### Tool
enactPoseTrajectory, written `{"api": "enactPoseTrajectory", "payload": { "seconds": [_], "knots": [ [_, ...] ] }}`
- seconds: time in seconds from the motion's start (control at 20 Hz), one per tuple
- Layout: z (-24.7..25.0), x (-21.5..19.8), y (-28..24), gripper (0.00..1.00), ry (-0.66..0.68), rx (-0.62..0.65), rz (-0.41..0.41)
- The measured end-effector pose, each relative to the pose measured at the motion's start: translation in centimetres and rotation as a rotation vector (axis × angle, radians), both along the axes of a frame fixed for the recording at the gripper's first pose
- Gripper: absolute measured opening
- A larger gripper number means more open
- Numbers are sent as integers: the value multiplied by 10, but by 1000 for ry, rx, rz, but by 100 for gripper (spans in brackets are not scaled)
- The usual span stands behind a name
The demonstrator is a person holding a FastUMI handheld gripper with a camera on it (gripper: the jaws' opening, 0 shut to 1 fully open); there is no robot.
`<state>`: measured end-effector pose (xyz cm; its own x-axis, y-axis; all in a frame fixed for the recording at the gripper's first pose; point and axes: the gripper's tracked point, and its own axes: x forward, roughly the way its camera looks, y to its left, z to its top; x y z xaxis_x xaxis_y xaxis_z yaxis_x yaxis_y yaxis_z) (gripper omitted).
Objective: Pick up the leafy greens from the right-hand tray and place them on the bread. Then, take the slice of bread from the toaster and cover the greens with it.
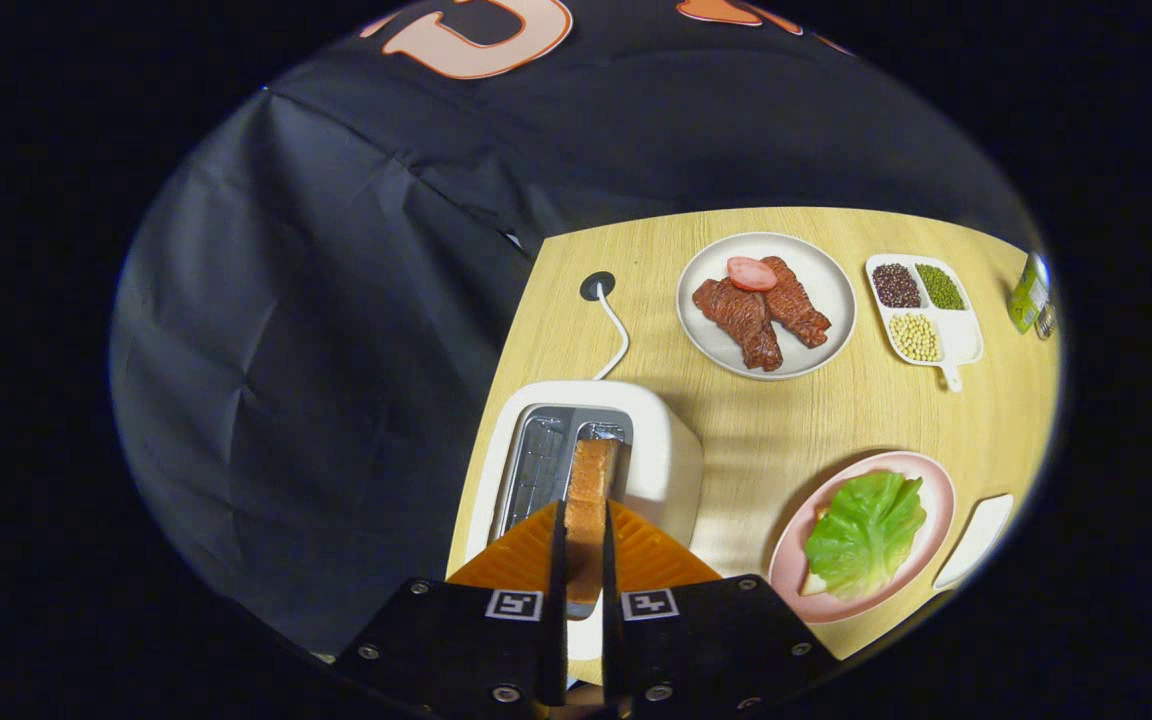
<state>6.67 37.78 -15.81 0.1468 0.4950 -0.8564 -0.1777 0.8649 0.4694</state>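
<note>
The gripper (584,545) sits nearest, its two fingers clenched on one slice of bread (591,500), held edge-on just above the right slot of the toaster (586,470). The toaster has two slots and one white cord (618,340) running to a hole in the table (836,410). Beyond, one grey plate (766,305) carries two pieces of meat and one round slice. Next stands one divided dish (926,305) with three kinds of beans. Nearer, one pink plate (861,535) holds the leafy greens (866,530) lying on bread.

Bare table (786,420) btwn toaster (656,450) & pink plate (936,490); booth wall close left of toaster.
</note>
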Motion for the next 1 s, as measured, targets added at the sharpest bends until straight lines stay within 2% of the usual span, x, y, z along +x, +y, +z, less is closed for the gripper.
{"api": "enactPoseTrajectory", "payload": {
  "seconds": [0.15, 0.45, 0.8, 1.0],
  "knots": [
    [15, -1, -5, 11, -24, 59, -19],
    [51, -4, -24, 11, -74, 192, -81],
    [77, -5, -75, 11, -105, 335, -179],
    [71, -9, -109, 11, -113, 367, -223]
  ]
}}
